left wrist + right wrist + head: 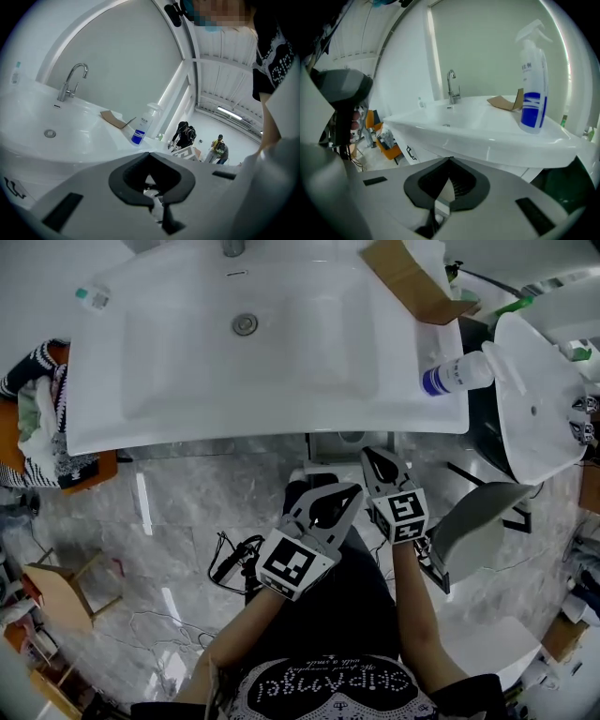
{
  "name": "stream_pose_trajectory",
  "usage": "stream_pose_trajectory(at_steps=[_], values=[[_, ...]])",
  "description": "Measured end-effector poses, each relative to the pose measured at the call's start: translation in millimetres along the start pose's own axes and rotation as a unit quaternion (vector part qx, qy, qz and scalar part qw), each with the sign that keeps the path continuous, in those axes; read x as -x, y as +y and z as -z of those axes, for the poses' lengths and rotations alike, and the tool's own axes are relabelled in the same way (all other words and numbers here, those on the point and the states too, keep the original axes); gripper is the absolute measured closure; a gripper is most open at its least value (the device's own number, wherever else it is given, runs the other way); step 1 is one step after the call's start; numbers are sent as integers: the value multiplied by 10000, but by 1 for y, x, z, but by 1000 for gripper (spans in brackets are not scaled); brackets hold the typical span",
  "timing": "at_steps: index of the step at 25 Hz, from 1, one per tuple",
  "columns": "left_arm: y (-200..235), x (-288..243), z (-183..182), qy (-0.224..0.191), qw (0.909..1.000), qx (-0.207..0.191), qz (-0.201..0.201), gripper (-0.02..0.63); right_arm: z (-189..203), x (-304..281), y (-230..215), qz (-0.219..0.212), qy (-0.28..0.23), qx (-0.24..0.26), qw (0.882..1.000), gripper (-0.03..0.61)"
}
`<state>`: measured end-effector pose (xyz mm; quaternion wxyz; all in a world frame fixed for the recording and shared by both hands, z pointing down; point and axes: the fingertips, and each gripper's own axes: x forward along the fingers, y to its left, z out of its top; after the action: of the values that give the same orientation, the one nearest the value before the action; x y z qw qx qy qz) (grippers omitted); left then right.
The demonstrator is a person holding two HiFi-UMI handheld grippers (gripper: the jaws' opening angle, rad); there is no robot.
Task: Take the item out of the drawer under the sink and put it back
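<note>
1. The left gripper [353, 489] is just in front of the near edge of the sink [187, 423]. Its fingers are closed on nothing.
2. The right gripper [368, 454] is just to its right. Its fingers are also closed and empty.
3. Under the sink is the drawer front [418, 157] with a dark handle [410, 152]. The item is hidden.
4. A spray bottle [457, 375] lies on the sink's right rim.

In the head view the sink [103, 427] overhangs at its front edge and hides the cabinet [424, 154] beneath. The right gripper view shows only a sliver of that cabinet, so whether the drawer is open or shut cannot be told. The tap [232, 247] and the cardboard piece [408, 282] at the sink's back right corner are cut off by the top edge. The spray bottle [533, 79] carries print too small to read. The people [219, 149] far off are tiny.
</note>
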<state>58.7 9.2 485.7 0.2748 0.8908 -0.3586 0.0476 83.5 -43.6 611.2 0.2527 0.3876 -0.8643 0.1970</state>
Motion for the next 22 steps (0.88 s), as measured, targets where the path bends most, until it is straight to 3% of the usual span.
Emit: stream_pose_trajectory(at_steps=[4,11,22], values=[[-12,5,-14,-69,9999,-1,146,614,-23,31,16,-8,-362,-74,9993,560],[-20,11,-60,-433,9978,-402,310,614,-81,72,31,94,-1161,-186,9930,560],[-55,34,-124,-1010,9834,-1349,675,614,-144,131,50,220,-2093,-199,9774,560]])
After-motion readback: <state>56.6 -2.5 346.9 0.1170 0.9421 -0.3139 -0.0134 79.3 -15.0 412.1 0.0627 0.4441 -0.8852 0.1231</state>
